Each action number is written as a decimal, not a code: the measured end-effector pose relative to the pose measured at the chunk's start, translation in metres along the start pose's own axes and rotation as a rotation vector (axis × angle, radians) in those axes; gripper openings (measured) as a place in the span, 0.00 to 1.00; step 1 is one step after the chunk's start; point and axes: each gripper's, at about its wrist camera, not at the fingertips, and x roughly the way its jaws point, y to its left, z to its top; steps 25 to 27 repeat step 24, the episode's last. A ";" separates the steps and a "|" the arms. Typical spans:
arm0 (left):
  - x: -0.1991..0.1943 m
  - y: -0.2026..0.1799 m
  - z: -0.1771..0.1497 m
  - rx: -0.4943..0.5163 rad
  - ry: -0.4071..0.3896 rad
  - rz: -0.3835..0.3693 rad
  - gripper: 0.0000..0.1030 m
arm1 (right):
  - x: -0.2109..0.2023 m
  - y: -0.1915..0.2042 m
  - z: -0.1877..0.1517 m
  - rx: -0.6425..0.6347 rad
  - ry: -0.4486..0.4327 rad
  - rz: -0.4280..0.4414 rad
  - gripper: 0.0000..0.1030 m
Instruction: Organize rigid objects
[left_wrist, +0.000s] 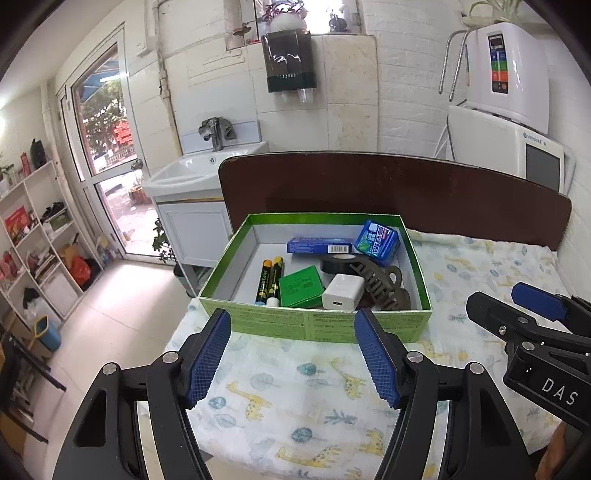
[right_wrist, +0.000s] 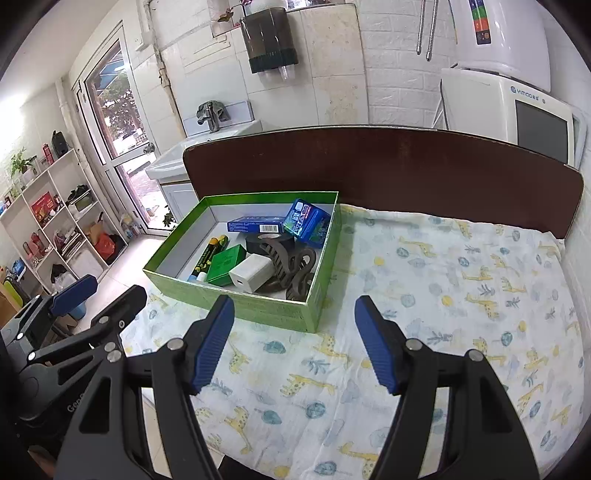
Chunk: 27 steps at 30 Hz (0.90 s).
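Box (left_wrist: 258, 322) (green, full) on cloth (left_wrist: 295, 387) | headboard (left_wrist: 369, 184) behind | both hand-held grippers agape, empty

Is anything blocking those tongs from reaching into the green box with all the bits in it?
Nothing visible does. Both the left tongs and the right tongs hang open, empty, over bare patterned cloth just short of the green box. Only its near wall stands between them and the items; the top is open.

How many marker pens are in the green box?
2. Both marker pens lie side by side at the left of the green box, beside the small green carton. Others may be hidden underneath.
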 end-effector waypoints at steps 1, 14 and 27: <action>0.001 -0.001 0.000 0.001 0.002 -0.001 0.68 | 0.000 0.000 0.000 0.000 0.002 -0.001 0.65; 0.018 -0.007 -0.007 0.014 0.063 -0.067 0.68 | 0.005 -0.002 -0.006 0.007 0.030 -0.049 0.66; 0.019 -0.003 -0.008 0.005 0.067 -0.067 0.68 | 0.013 0.005 -0.005 -0.005 0.045 -0.050 0.66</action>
